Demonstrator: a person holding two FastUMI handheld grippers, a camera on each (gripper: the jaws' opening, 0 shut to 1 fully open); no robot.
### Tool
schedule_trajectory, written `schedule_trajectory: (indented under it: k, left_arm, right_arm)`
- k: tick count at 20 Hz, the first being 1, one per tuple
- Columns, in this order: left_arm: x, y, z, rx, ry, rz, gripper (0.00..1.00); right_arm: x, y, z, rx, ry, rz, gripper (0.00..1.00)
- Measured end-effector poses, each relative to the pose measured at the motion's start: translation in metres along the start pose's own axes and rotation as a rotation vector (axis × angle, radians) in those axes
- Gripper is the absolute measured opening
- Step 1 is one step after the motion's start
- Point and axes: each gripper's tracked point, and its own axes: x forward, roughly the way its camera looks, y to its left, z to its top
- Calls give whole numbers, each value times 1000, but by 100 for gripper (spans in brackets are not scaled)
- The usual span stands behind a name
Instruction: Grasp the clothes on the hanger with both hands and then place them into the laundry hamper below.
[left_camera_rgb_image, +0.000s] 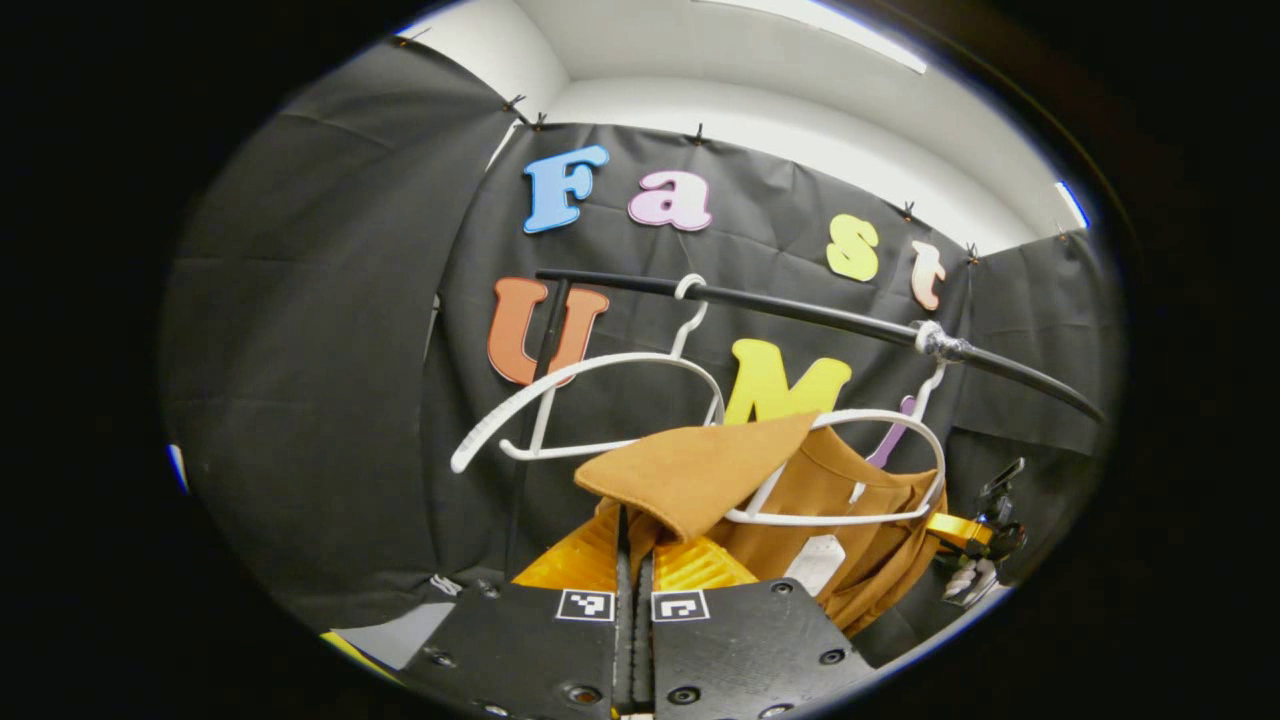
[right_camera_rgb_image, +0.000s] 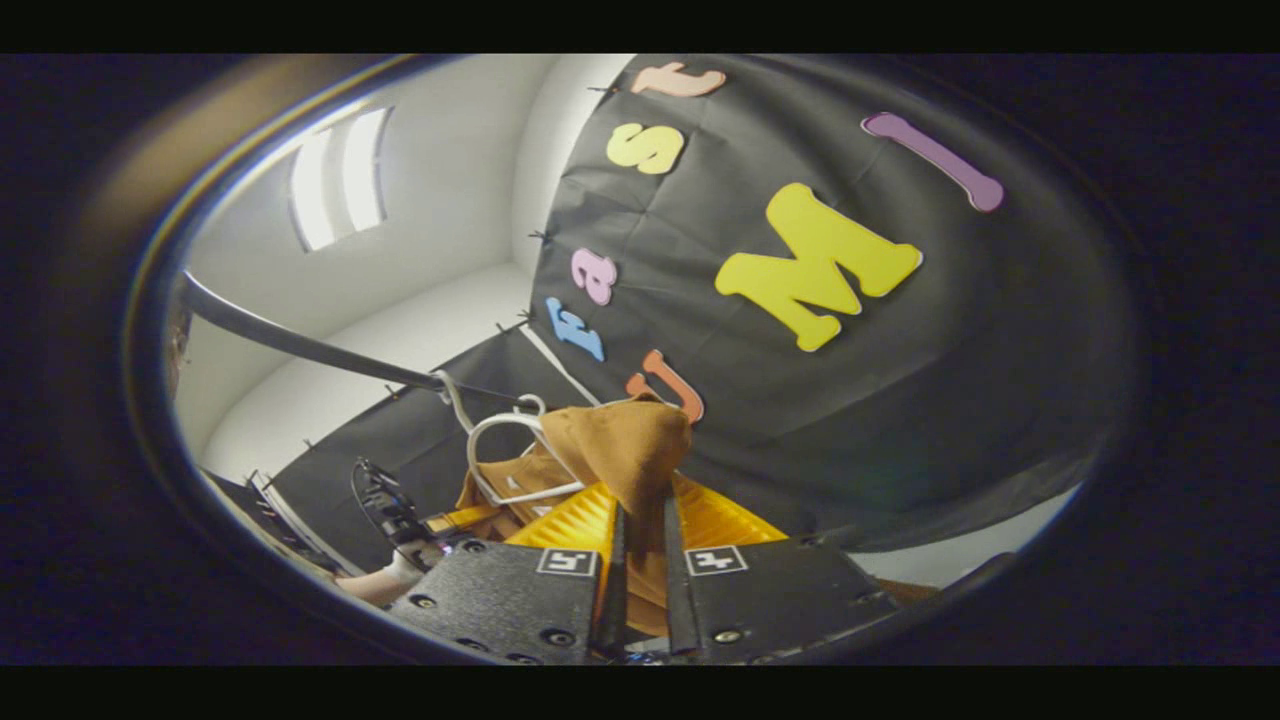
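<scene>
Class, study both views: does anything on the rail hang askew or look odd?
Yes. The bare hanger tilts, its left end dropped. The brown shirt is half off the other hanger, one corner pinched by the left gripper, another by the right gripper.

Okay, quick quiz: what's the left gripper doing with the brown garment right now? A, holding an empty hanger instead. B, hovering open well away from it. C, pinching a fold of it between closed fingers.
C: in the left gripper view, the left gripper has its fingers closed on a fold of the brown garment.
</scene>
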Motion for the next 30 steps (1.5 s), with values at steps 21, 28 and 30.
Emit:
schedule_trajectory:
  k: [21,28,30]
  left_arm:
    - [3,-10,-31,-57,20,5,5]
    - [10,-9,9,-12,-68,7,0]
    - [12,-8,12,-1,-69,5,0]
  right_arm:
    - [-43,4,25,122,-127,21,3]
    - [-39,32,82,172,-269,131,2]
    - [-35,37,94,144,-295,131,2]
